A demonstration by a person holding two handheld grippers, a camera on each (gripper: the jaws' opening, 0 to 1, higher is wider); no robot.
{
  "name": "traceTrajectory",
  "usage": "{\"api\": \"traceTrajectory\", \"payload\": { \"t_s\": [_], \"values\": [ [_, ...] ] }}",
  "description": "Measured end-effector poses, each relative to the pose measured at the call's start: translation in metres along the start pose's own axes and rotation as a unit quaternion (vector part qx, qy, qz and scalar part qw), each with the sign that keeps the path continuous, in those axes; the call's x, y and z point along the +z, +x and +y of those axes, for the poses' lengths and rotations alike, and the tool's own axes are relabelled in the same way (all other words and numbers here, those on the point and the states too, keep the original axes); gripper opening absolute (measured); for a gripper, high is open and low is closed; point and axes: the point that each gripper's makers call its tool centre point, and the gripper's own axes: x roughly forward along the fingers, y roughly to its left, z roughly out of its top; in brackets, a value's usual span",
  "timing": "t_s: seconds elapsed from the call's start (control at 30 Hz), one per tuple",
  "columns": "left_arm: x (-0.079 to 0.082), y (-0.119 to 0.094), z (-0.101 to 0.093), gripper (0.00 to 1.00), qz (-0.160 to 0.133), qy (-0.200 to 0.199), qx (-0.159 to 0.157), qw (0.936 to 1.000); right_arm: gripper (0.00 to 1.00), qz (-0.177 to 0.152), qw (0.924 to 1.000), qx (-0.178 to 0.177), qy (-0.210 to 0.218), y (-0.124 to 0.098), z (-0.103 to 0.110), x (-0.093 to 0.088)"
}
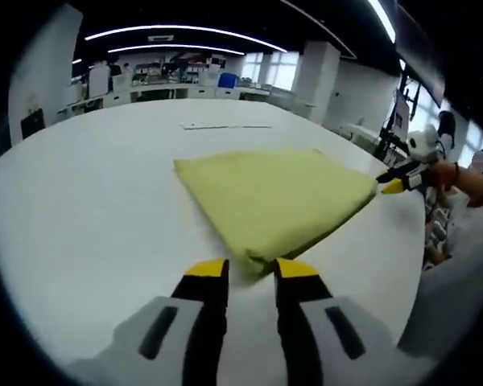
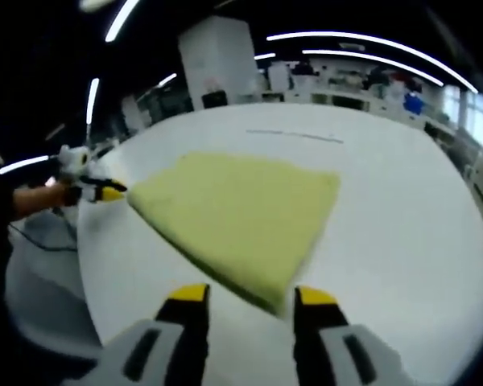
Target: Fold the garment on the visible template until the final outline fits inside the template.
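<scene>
On a white worktop (image 1: 80, 209) in a lit workroom, a folded yellow-green garment (image 1: 274, 197) is flanked at opposite corners by the left tool (image 1: 249, 269) and right tool (image 2: 249, 296), both spread wide and empty, seemingly poised for gripping.

plain yellow-green garment (image 1: 275, 197), white table (image 1: 88, 209), seemingly yellow-tipped tongs (image 1: 251, 269).

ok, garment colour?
Plain pale yellow-green garment, no pattern; clearest in the right gripper view.

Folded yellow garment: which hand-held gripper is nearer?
Roughly equal. Left hand-held gripper sits open at one corner of the folded yellow garment; right hand-held gripper sits open at the opposite corner. Neither grips it.
</scene>
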Motion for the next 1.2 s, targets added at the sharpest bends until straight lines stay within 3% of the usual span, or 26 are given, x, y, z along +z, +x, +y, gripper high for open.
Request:
{"api": "traceTrajectory", "payload": {
  "t_s": [0.3, 0.57, 1.0, 1.2],
  "values": [
    [-0.005, 0.008, 0.001, 0.06, 0.012, -0.002, -0.002, 0.9999, 0.21, -0.008, 0.9998, -0.010, 0.017, 0.000, -0.004, -0.002],
    [-0.007, 0.006, -0.001, 0.00, 0.018, 0.007, -0.004, 0.9998, 0.00, -0.011, 0.9992, -0.028, 0.026, -0.002, -0.014, -0.005],
    [-0.005, -0.001, 0.007, 0.00, 0.036, 0.056, -0.001, 0.9978, 0.00, -0.006, 0.9997, -0.020, 0.014, -0.007, -0.017, -0.007],
    [-0.009, 0.000, 0.007, 0.00, 0.052, 0.096, 0.000, 0.9941, 0.00, -0.001, 0.9997, -0.021, 0.012, -0.007, -0.018, -0.008]
  ]
}}
